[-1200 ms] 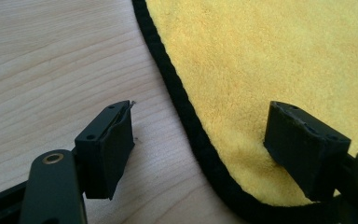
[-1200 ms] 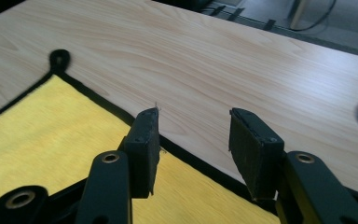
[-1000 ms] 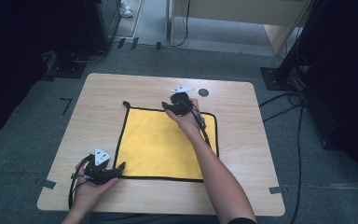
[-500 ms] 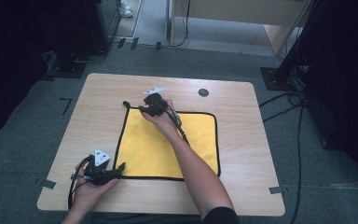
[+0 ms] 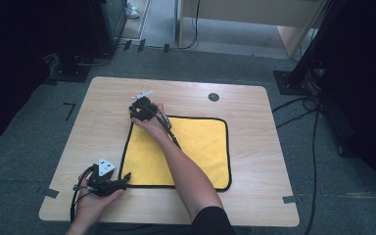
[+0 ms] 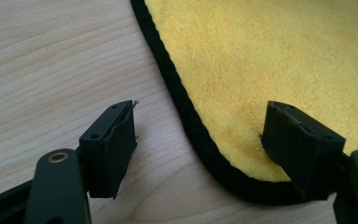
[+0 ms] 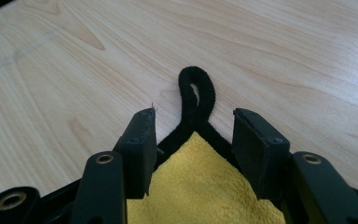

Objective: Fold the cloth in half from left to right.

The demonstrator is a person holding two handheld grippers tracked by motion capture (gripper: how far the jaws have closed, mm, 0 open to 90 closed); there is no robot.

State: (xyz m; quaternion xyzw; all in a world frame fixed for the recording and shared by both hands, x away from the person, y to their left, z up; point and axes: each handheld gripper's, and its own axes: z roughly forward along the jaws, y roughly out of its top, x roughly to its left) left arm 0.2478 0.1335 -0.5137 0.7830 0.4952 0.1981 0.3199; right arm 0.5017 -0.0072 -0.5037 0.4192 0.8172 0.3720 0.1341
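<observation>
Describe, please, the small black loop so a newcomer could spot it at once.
On the wooden table lies a yellow cloth edged in black. At its far left corner, a black hanging loop pokes onto bare wood between the right hand-held gripper jaws, the trim's sole protrusion.

The wooden desk stands on a grey floor. A small dark round spot sits near its far edge. Black cables lie on the floor at the right. White shoes show far back.

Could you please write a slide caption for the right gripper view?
Open hand-held gripper straddling the yellow cloth's corner, its black hanging loop lying on the wooden table.
</observation>
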